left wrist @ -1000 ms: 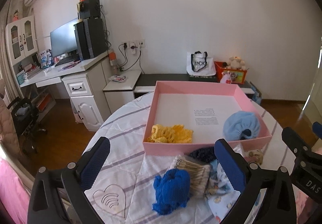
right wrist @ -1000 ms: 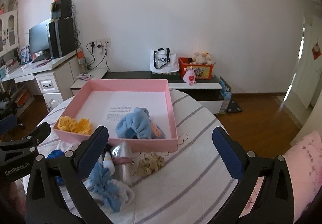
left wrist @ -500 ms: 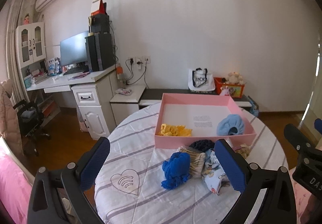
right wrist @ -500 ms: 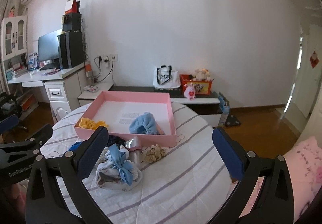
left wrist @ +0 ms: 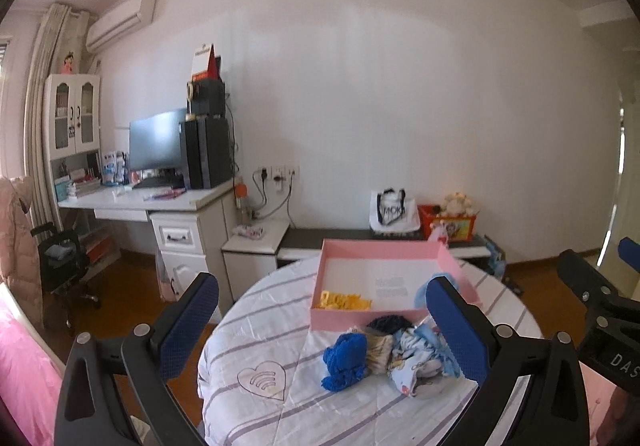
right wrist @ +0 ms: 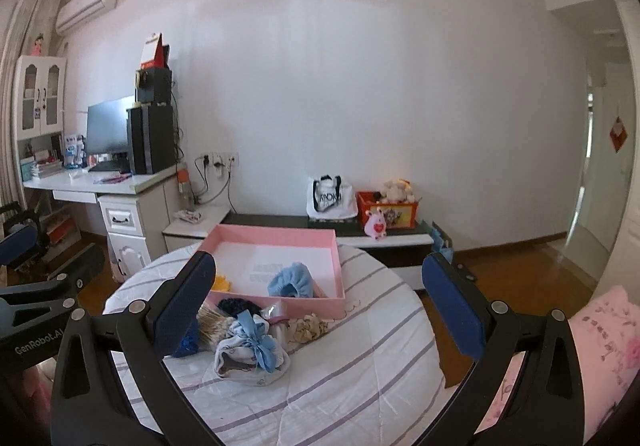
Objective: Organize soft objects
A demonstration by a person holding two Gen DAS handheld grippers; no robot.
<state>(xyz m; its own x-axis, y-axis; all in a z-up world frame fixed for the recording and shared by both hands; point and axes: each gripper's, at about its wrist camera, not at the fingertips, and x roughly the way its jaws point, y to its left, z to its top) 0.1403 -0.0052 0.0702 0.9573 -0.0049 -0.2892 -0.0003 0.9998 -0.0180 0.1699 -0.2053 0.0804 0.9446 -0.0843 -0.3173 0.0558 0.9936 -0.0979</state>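
Note:
A pink box (left wrist: 362, 315) (right wrist: 335, 266) sits at the far side of a round table with a striped white cloth (left wrist: 260, 342) (right wrist: 360, 366). In it lie a yellow scrunchie (left wrist: 345, 301) and a light blue fluffy piece (right wrist: 289, 279). In front of the box lies a heap: a royal blue knit piece (left wrist: 345, 362), a beige fringed piece (left wrist: 379, 350), a dark navy piece (left wrist: 390, 324), a printed white cloth with a blue bow (right wrist: 252, 350) and a tan scrunchie (right wrist: 308, 328). My left gripper (left wrist: 322, 320) and right gripper (right wrist: 318, 302) are both open, empty, and held back and above the table.
A white desk with a monitor and speakers (left wrist: 168, 181) stands at the left. A low dark bench (right wrist: 320, 224) with a white bag and a toy box runs along the far wall. A pink bed (right wrist: 600, 330) lies at the right. A black chair (left wrist: 60, 266) stands at the far left.
Both grippers have pulled back and risen away from the table, so the box and heap look smaller and farther. Nothing on the table has moved.

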